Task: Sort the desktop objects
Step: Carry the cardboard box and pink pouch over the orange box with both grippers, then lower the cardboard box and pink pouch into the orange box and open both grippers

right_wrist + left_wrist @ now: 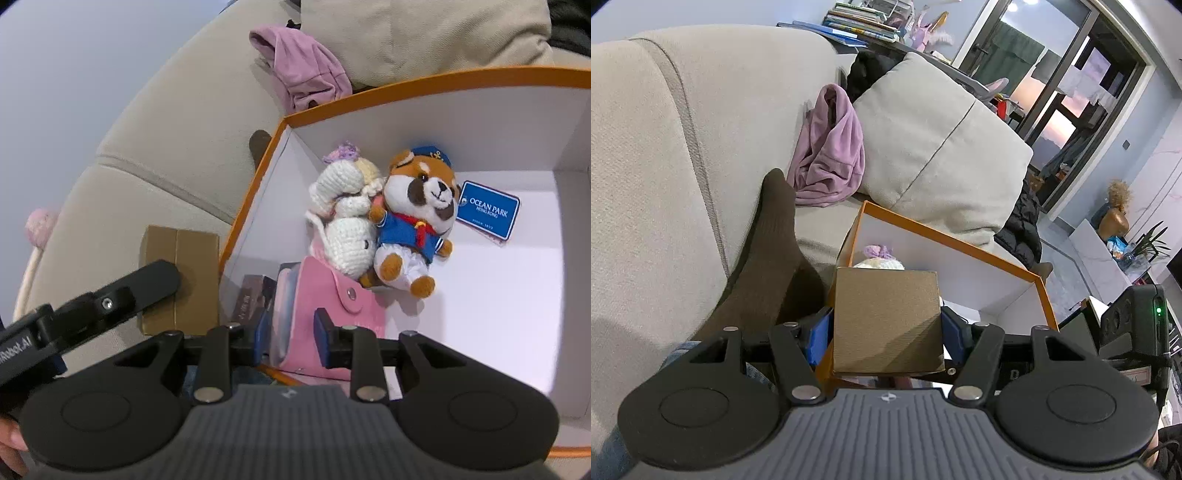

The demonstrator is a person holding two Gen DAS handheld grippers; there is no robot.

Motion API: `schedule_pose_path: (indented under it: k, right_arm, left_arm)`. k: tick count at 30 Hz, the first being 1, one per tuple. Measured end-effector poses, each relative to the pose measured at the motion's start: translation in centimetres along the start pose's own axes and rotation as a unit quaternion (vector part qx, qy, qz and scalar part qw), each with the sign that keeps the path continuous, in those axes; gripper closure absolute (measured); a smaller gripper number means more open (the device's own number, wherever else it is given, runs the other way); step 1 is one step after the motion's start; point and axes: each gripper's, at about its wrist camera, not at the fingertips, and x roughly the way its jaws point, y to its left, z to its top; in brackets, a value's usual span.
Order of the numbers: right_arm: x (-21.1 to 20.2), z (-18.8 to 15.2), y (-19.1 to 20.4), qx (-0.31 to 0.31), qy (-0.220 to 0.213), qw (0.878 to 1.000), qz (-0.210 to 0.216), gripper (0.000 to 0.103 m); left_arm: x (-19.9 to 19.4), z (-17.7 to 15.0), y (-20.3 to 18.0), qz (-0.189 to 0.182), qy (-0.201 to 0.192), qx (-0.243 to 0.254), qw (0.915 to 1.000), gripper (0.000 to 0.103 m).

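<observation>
My left gripper (886, 330) is shut on a brown cardboard box (886, 317) and holds it over the left edge of the orange-rimmed white box (960, 240). The same brown box (177, 273) shows in the right wrist view, just outside the orange-rimmed box (255, 177). My right gripper (290, 339) is shut on a pink snap pouch (332, 306) inside that box. A white crochet doll (347, 225), a red panda plush (413, 225) with a blue Ocean Park tag (487, 212), and a dark flat item (255, 295) lie in the box.
The box sits on a beige sofa (665, 166) with a grey cushion (934, 147), a purple garment (831, 155) and a brown sock (768, 251). A pink pompom (40, 225) lies on the sofa at left. A room with windows lies to the right.
</observation>
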Motion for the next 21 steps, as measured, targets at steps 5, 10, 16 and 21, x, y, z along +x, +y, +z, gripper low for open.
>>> schedule_pose_path:
  k: [5,10,16,21]
  right_arm:
    - [-0.3,0.0,-1.0,0.013,-0.003,1.0,-0.001,0.071]
    - [-0.2,-0.2,-1.1,-0.002,0.007,1.0,0.01,0.071]
    - [-0.7,-0.4,-0.9,-0.029,0.015,0.999,0.007,0.067]
    - [-1.3,-0.4,-1.3,-0.047,0.019,0.999,0.009,0.065]
  left_arm:
    - [0.0,0.0,-0.7,-0.005,0.004,0.006,1.0,0.033]
    - [0.5,0.1,-1.7,-0.016,0.02,0.01,0.9996,0.033]
    - [1.3,1.0,-3.5,-0.026,0.033,0.021,0.9989,0.033]
    - [2.9,1.7,-5.8,-0.041,0.048,0.041,0.9972,0.033]
